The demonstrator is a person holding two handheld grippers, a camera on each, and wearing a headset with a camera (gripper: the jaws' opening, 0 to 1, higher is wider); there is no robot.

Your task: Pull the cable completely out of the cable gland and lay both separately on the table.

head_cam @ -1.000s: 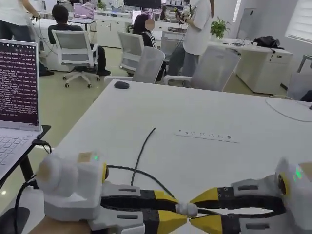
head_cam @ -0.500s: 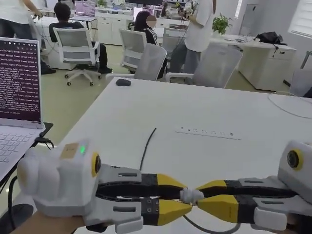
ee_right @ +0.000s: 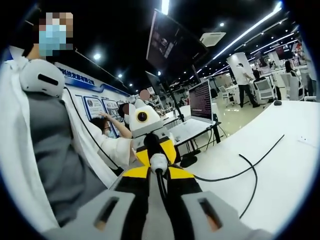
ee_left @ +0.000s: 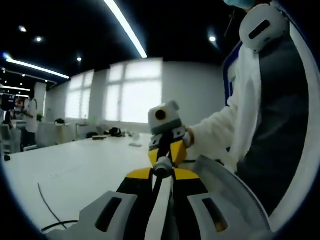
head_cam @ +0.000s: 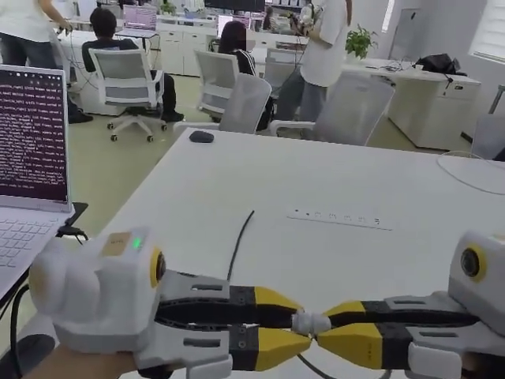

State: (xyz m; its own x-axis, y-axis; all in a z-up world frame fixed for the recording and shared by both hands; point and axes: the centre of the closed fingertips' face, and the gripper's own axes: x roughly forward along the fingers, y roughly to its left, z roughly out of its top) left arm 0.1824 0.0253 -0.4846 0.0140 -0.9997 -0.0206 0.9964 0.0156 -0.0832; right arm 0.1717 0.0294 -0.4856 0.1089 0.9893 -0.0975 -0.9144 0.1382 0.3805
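Observation:
A small white cable gland (head_cam: 310, 322) hangs above the white table (head_cam: 355, 174), caught between two yellow-tipped grippers that meet tip to tip. My left gripper (head_cam: 298, 325) comes from the left and is shut on the gland (ee_left: 162, 166). My right gripper (head_cam: 323, 330) comes from the right, shut on the black cable right behind the gland (ee_right: 159, 162). The black cable (head_cam: 237, 245) lies loose on the table, runs under the left gripper and loops back toward the right one (ee_right: 240, 172).
An open laptop (head_cam: 28, 142) stands at the left beside the table. A white power strip (head_cam: 339, 219) lies mid-table, a dark mouse (head_cam: 201, 136) sits at the far corner and a thin white cable (head_cam: 465, 174) curves at the right. Office chairs and people stand beyond.
Both grippers stay shut, tip to tip, with the gland between them. They sit a little higher and further left in view than a second ago; the camera shifted too.

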